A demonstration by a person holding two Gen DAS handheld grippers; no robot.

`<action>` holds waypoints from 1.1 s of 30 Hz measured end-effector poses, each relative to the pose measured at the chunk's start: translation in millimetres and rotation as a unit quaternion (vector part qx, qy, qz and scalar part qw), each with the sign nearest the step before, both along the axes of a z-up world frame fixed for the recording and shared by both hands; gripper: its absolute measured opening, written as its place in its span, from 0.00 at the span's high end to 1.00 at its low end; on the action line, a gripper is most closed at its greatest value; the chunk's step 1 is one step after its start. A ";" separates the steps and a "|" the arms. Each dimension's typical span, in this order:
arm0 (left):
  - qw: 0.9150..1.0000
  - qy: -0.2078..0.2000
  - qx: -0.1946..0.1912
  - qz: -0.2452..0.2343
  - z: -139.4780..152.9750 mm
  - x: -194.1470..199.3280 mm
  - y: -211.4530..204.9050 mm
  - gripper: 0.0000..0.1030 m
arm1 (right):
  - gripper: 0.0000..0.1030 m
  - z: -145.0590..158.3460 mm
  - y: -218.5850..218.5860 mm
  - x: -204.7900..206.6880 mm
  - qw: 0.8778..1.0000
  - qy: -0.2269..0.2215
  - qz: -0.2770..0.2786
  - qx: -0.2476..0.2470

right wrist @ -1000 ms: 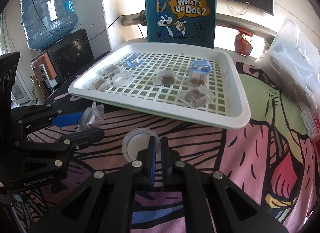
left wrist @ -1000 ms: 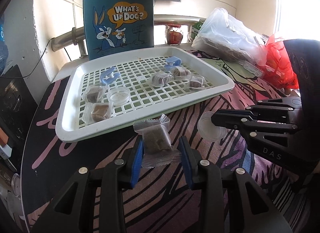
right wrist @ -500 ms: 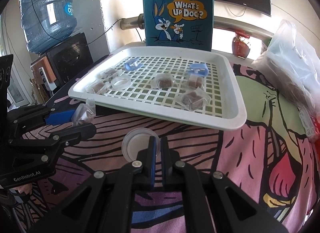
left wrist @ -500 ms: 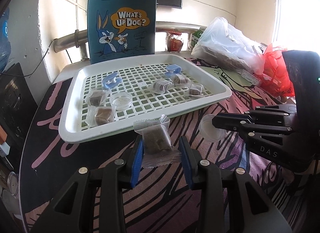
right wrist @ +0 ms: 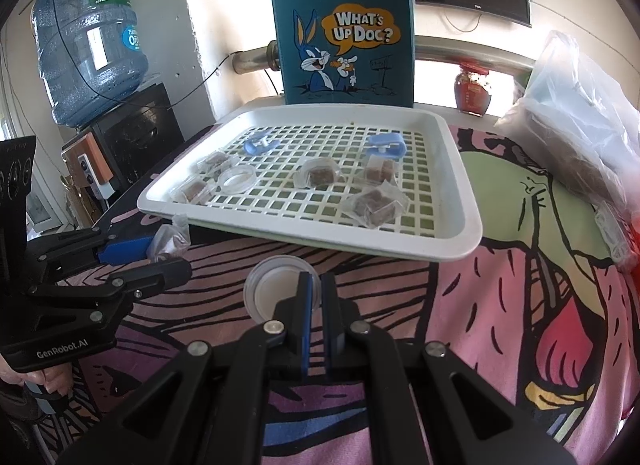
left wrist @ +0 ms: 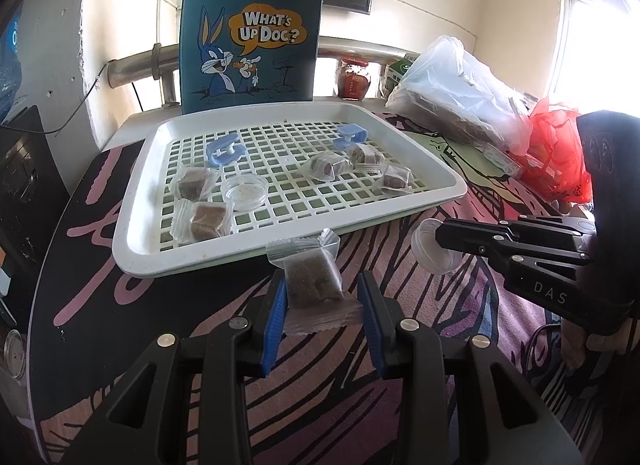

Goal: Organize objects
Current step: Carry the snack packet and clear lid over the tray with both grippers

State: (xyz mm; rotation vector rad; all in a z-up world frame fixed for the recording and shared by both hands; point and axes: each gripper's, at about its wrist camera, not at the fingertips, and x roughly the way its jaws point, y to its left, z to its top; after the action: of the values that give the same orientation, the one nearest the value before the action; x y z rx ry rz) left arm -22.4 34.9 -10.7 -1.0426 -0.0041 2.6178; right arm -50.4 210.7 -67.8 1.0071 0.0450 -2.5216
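The near rim of the clear round plastic lid point(right wrist: 276, 291) is hidden behind the closed blue-padded fingers of the right gripper point(right wrist: 316, 307), and in the left wrist view its far side disappears behind that gripper's black tip. The clear plastic packet with a brown block point(left wrist: 314, 279) has its lower side edges covered by the left gripper point(left wrist: 322, 305) pads, while the right wrist view shows only a crumpled corner of it. The blue water jug point(right wrist: 90, 45) is cut off by the left wrist view's edge, and the small print on its green label is too small to read.

A table point(left wrist: 400, 365) draped in a cartoon-print cloth point(right wrist: 520, 273) is bearing a white lattice tray point(left wrist: 280, 253), a blue tote bag point(left wrist: 250, 37) and plastic bags point(left wrist: 452, 93).
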 end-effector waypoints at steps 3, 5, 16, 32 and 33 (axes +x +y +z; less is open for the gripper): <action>1.000 -0.008 0.008 0.005 -0.9 -2.1 -4.3 0.67 | 0.96 0.5 2.1 -1.3 1.000 -0.005 -0.001 -0.009; 1.000 -0.011 0.013 0.008 2.1 -1.3 -7.1 0.67 | 0.96 2.9 3.4 -2.5 1.000 -0.008 0.000 -0.014; 0.997 0.033 0.030 0.057 51.8 -32.0 -64.4 0.67 | 0.96 54.4 21.2 -35.1 0.999 0.032 -0.007 -0.020; 0.996 -0.037 0.043 0.069 10.6 -94.6 -62.9 0.67 | 0.96 7.6 18.8 -109.0 0.998 -0.037 -0.053 -0.012; 0.996 -0.037 0.037 0.069 9.3 -95.0 -60.8 0.67 | 0.96 5.2 18.6 -110.4 0.998 -0.038 -0.054 -0.011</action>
State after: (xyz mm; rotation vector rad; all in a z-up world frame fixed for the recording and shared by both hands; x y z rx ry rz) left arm -117.4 -25.9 -1.4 -1.1500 -0.1950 2.6762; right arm -160.8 229.3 -62.6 1.1241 -0.0620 -2.5717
